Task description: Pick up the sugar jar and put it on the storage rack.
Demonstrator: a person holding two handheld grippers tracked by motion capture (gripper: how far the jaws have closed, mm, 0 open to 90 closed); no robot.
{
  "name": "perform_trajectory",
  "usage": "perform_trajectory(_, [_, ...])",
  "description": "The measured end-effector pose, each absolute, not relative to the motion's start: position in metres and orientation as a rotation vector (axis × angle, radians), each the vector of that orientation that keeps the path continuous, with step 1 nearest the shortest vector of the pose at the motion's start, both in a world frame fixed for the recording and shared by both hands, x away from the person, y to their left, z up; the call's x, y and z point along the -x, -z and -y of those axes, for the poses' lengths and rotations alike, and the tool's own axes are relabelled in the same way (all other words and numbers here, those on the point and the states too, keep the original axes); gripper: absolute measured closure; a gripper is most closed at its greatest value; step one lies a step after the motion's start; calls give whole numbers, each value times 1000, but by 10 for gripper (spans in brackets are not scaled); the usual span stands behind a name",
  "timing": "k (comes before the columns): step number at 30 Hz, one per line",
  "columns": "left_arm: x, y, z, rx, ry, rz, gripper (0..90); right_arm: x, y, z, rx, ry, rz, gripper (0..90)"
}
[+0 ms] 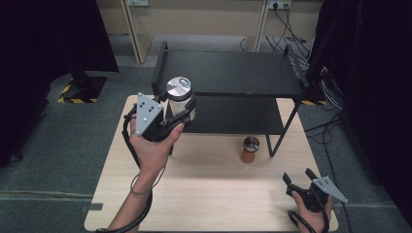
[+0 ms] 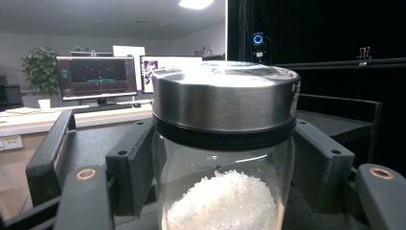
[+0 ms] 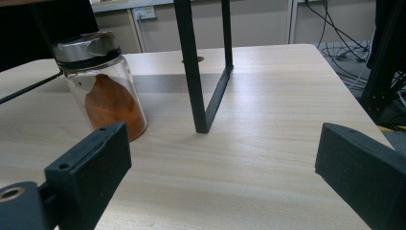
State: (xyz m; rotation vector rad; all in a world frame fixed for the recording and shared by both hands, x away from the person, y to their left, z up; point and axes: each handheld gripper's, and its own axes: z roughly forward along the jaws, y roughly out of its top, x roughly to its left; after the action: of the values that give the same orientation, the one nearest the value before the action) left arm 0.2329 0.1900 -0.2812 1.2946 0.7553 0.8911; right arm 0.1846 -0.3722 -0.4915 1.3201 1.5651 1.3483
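A glass jar of white crystals with a steel lid [image 1: 180, 97] [image 2: 224, 143] hangs in the air at the front left of the black two-tier shelf [image 1: 228, 73], level with its upper tier. My left gripper [image 1: 183, 110] [image 2: 225, 187] is shut on the jar's glass body, one jaw on each side. A second jar with orange powder [image 1: 250, 149] [image 3: 106, 96] stands upright on the wooden table [image 1: 209, 194] by the shelf's front right leg [image 3: 196, 72]. My right gripper [image 1: 297, 177] [image 3: 222, 177] stays open low at the table's front right corner, nothing between its jaws.
The shelf's lower tier [image 1: 233, 116] sits just behind the held jar. Dark curtains flank the table. Cables [image 1: 335, 97] lie on the floor at the right. A desk with monitors [image 2: 95, 76] shows far behind the jar in the left gripper view.
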Motion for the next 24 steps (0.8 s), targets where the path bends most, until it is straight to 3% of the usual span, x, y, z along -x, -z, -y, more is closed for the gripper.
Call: perform_trajectory(24, [-246, 246, -184, -1278, -902, -786, 311, -185, 492, 373, -1318, -1351, -1567, 53])
